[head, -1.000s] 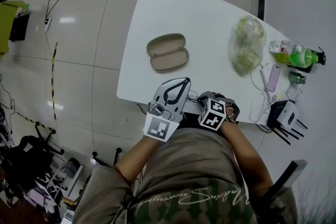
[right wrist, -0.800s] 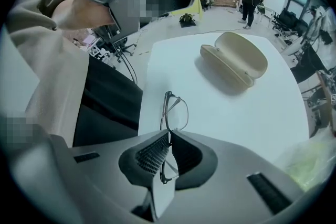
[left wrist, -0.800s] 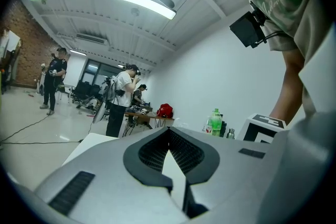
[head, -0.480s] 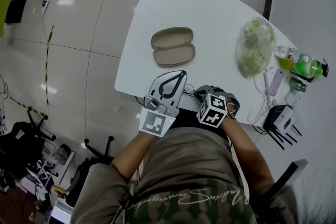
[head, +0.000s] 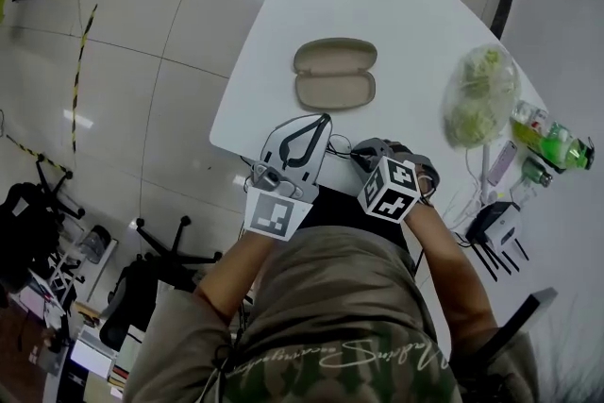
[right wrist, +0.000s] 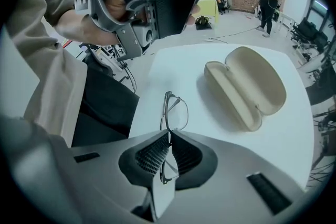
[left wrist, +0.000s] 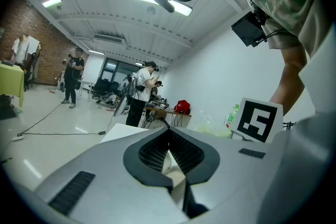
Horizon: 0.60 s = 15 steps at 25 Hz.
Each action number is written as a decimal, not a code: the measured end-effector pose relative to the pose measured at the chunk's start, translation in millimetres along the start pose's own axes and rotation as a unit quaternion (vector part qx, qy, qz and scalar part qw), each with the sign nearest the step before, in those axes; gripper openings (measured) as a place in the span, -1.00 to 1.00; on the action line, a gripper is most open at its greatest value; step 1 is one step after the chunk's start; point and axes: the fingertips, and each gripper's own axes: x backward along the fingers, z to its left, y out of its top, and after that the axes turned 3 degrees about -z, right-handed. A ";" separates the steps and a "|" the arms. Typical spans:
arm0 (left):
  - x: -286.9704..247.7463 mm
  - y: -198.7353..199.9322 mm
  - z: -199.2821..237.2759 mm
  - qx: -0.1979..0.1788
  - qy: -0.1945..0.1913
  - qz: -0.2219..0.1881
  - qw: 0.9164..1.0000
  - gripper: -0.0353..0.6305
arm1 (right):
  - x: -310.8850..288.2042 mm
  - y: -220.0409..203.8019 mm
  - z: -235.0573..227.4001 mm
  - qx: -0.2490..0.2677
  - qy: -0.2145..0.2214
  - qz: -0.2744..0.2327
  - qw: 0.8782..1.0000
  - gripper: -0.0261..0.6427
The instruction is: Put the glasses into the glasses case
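The beige glasses case [head: 335,74] lies open on the white table [head: 396,5]; the right gripper view shows the case [right wrist: 247,89] a little ahead and to the right. My right gripper [right wrist: 168,136] is shut on the thin metal-framed glasses [right wrist: 176,110], which stick out edge-on just above the table's near edge. In the head view the right gripper [head: 357,154] sits at that edge with the glasses [head: 338,146] beside it. My left gripper [head: 324,121] is to its left, tilted up off the table. The left gripper [left wrist: 168,131] is shut with nothing in it.
A clear bag of green stuff [head: 481,94], green bottles [head: 557,142], a router [head: 495,222] and cables [head: 477,175] crowd the table's right end. An office chair [head: 142,278] stands on the floor at the left. People [left wrist: 139,94] stand across the room.
The head view has swung, so the table and case sit further right and higher in frame. Both grippers stay at the near table edge, with the glasses still held.
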 end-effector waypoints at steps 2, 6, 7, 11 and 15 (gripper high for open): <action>0.0 -2.9 9.0 0.001 0.009 -0.002 1.000 -0.88 | -1.7 3.6 -6.9 0.006 0.002 0.003 1.000 -0.84; 3.2 -10.4 26.6 0.001 0.026 0.000 1.000 -0.88 | -0.8 14.0 -13.3 0.020 0.007 0.006 1.000 -0.84; 3.7 -11.6 30.7 0.001 0.030 0.001 1.000 -0.88 | 1.1 17.5 -14.8 0.024 0.007 0.004 1.000 -0.84; 6.2 -11.5 45.5 0.000 0.049 -0.003 0.999 -0.88 | 6.5 31.6 -22.3 0.036 0.001 -0.001 0.999 -0.84; 4.3 -19.5 52.9 0.023 0.068 -0.003 0.997 -0.88 | 5.6 35.5 -26.7 0.045 0.002 -0.004 0.999 -0.84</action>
